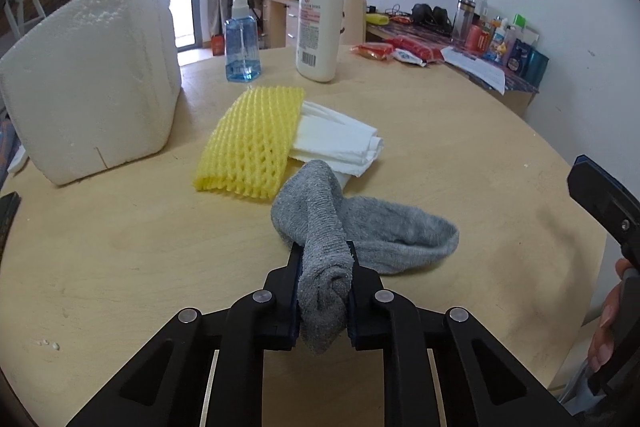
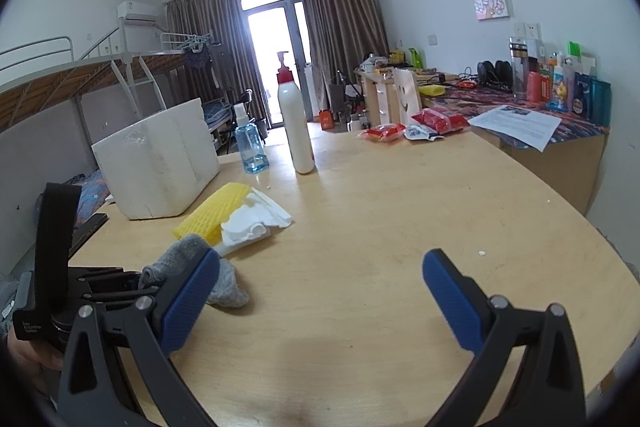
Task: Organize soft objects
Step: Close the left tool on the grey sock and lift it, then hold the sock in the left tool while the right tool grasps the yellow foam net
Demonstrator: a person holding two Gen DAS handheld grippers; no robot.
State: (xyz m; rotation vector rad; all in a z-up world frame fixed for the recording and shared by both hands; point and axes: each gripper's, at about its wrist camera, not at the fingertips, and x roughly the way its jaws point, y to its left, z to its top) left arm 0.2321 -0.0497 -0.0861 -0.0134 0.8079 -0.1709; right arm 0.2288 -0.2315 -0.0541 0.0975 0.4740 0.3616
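The left gripper [image 1: 323, 291] is pinching one end of the soft grey terry sock [image 1: 360, 227], low in the frame; the rest is trailing on the pale wooden table [image 1: 460, 131]. Probably best lifting it clear before carrying toward the white foam box [image 1: 92, 83], upper left. The right gripper [image 2: 320, 291] is hanging wide, empty.

sock [image 1: 324, 291] end: hidden between gripper pads | bottle label [image 1: 314, 27]: unreadable | tissue [image 1: 340, 143]: partly under net

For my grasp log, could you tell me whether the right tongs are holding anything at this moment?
No, the right tongs stand wide open over the bare wooden table, with nothing between their blue pads.
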